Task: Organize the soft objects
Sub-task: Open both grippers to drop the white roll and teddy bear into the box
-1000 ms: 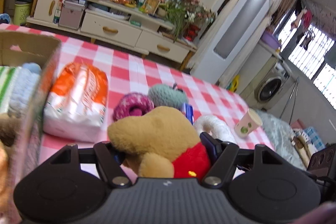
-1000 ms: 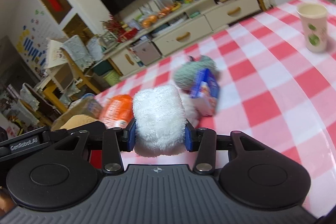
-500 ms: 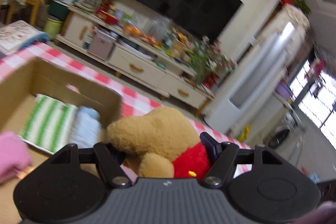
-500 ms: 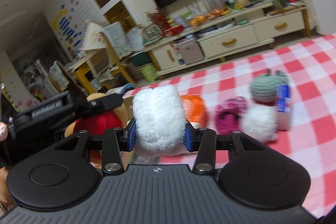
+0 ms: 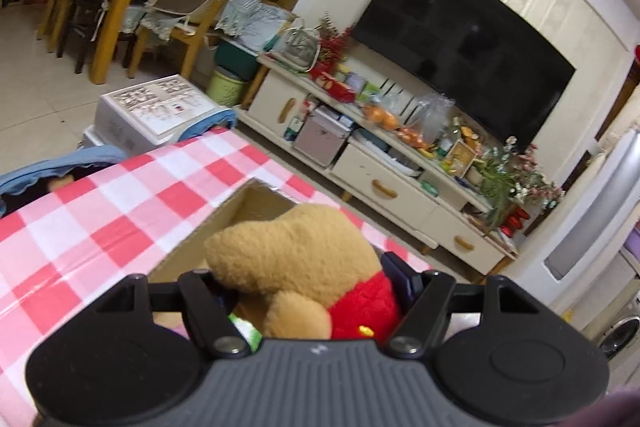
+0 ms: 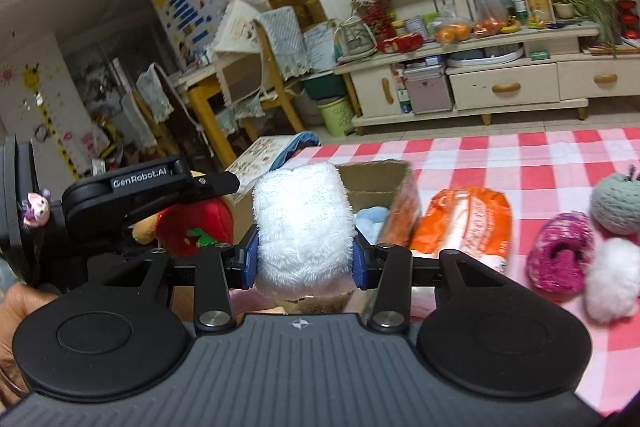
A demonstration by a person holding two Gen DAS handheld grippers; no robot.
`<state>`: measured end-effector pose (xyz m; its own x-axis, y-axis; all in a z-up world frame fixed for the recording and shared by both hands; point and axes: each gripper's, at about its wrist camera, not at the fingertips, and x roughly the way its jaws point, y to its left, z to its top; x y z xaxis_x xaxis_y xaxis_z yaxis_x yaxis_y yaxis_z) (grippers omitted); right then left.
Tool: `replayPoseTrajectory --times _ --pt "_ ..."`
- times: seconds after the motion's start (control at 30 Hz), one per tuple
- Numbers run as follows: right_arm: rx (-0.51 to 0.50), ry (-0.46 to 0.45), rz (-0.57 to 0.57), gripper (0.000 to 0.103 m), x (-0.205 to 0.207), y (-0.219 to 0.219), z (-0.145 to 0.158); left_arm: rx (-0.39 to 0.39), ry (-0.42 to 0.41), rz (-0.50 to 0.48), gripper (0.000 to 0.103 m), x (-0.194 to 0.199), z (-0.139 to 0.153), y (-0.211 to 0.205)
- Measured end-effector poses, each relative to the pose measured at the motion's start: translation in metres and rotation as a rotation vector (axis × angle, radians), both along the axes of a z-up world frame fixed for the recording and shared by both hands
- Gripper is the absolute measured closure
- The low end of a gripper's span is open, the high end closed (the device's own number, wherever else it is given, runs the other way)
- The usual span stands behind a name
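My left gripper (image 5: 308, 287) is shut on a tan plush bear in a red shirt (image 5: 296, 259) and holds it above the open cardboard box (image 5: 256, 203). The left gripper (image 6: 208, 183) and the bear (image 6: 192, 223) also show in the right wrist view, left of the box (image 6: 376, 179). My right gripper (image 6: 305, 259) is shut on a white fluffy slipper (image 6: 304, 219), held over the box's near side. A light blue soft item (image 6: 370, 221) lies inside the box.
On the red-checked tablecloth (image 6: 520, 155) right of the box lie an orange tissue pack (image 6: 468, 223), a magenta knit slipper (image 6: 560, 257), a white fluffy slipper (image 6: 610, 285) and a grey-green yarn ball (image 6: 618, 203). The table's far edge faces a TV cabinet (image 5: 380, 183) and chairs (image 5: 176, 7).
Both grippers have swung left from the loose items to above the box, carrying the bear and the white slipper. The grips have not changed.
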<state>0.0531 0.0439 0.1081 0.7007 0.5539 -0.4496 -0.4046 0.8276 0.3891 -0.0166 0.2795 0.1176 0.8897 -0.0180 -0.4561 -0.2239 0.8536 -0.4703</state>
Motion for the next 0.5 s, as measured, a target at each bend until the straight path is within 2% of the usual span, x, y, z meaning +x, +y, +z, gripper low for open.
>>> replayPoseTrajectory --times 0.17,0.23,0.27,0.3,0.37,0.5 --pt "-0.046 0.003 0.041 0.047 0.007 0.014 -0.007 0.021 0.043 0.010 0.032 0.004 -0.005 0.005" --pt "-0.085 -0.002 0.051 0.041 0.008 0.021 -0.009 0.020 0.054 0.018 0.029 0.003 -0.007 0.008" --pt "-0.110 -0.007 0.047 0.034 0.007 0.023 -0.009 0.020 0.056 0.020 0.023 0.002 -0.008 0.009" --pt "-0.124 -0.009 0.049 0.019 0.007 0.025 -0.010 0.021 0.055 0.019 0.015 0.002 -0.008 0.009" --pt "-0.125 -0.028 0.037 0.003 0.000 0.022 -0.009 0.037 0.044 0.026 0.007 -0.001 -0.006 0.009" --pt "-0.146 -0.081 -0.017 0.001 -0.014 0.010 -0.003 0.090 0.027 0.027 0.003 -0.003 -0.002 0.001"
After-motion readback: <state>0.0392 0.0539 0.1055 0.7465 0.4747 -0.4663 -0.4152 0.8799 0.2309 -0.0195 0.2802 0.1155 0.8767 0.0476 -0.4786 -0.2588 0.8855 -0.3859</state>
